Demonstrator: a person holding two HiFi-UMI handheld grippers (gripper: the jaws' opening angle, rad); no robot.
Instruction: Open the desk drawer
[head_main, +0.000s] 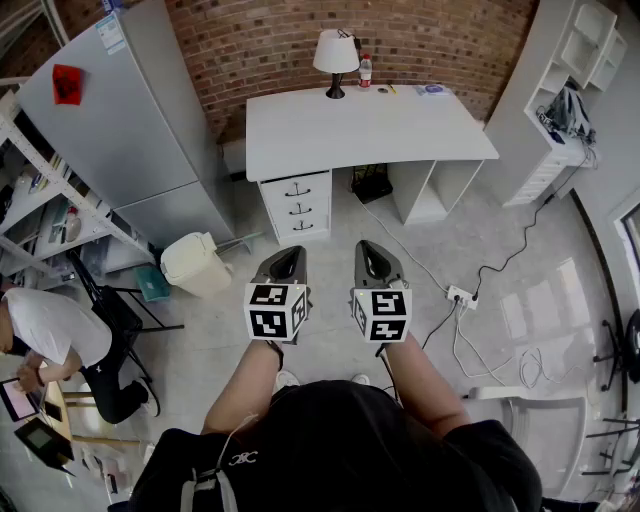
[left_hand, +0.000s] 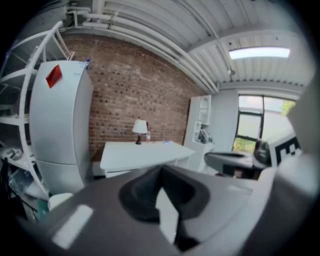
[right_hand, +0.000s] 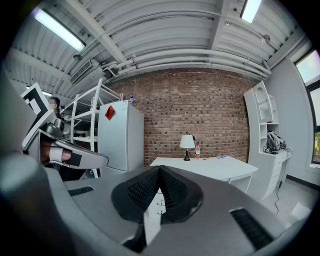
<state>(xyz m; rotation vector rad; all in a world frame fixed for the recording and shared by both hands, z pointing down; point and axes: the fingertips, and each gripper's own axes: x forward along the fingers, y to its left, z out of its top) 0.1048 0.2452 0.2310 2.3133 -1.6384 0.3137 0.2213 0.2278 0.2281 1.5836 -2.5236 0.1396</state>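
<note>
The white desk stands against the brick wall, well apart from both grippers. Under its end at the head view's left sits a stack of three white drawers, each with a dark curved handle, all pushed in flush. The left gripper and right gripper hang side by side over the floor, each with its jaws closed tip to tip on nothing

Desk: white, smooth, matt top. 3 drawers: same white finish, thin dark handles. Wall: rough red brick. Fridge: smooth grey, faint sheen. Floor: pale, mottled, slight gloss. Right gripper shell: matt grey plastic; pads black, ribbed.
</note>
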